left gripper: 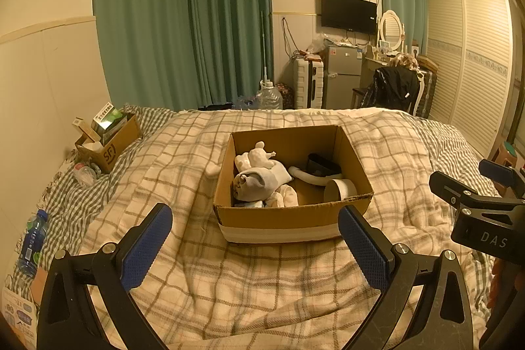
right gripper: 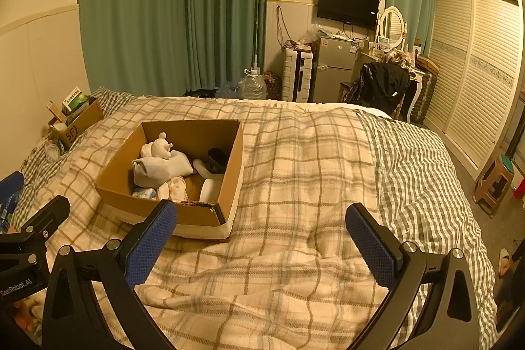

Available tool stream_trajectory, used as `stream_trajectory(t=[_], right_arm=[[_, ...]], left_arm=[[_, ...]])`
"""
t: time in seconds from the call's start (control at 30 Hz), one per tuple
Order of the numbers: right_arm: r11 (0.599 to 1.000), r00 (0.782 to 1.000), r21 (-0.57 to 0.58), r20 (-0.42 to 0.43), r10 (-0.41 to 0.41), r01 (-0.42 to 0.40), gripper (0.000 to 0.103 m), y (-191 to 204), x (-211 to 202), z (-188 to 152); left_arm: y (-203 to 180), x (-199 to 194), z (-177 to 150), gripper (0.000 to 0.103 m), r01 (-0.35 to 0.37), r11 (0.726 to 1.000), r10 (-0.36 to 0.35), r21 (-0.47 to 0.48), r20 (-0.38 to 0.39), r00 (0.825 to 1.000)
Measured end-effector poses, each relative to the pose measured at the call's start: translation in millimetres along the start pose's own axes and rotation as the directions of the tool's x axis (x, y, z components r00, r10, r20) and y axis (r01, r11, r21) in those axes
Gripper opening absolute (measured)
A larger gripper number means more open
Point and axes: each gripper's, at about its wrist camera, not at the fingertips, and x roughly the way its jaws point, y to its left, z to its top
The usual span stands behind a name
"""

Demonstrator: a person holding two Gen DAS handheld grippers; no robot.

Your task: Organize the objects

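Bedding first: a plaid blanket (left gripper: 262,268) covers most of the bed, soft and rumpled, so anything set on it sits unevenly. On it, directly ahead of the left gripper (left gripper: 256,251) and ahead-left of the right gripper (right gripper: 262,245), sits an open cardboard box (left gripper: 288,218) with a pale band around its base. Both grippers hang above the blanket with fingers spread wide and nothing between them.

The box looks light and fairly stiff, though its near rim is frayed; taking it by a side wall seems safer than by that torn edge. Inside lie the things to sort: a rolled grey-white cloth (left gripper: 256,182), soft and easy to pinch anywhere on its bulk; a white figurine (left gripper: 259,154) resting on the cloth, probably hard and perhaps fragile, best held round its body; a white curved tube-like piece (left gripper: 308,176); a dark object (left gripper: 323,164) at the back, too shadowed to identify; a roll of tape (left gripper: 341,189) standing against the right wall, rigid and light, graspable across its rim; and pale small fabric items (left gripper: 285,197) near the front.

Far left, near the wall, a smaller carton (left gripper: 111,146) holds upright packets.
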Motion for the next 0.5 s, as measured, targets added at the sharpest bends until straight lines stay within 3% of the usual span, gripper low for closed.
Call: stream_trajectory(t=[0.5], right_arm=[[1.0,1.0,-0.01,-0.005,0.001,-0.001,0.103,2.0,2.2,1.3]], left_arm=[[1.3,4.6,3.2,0.103,-0.005,1.0,0.005,0.006,-0.015,1.0]])
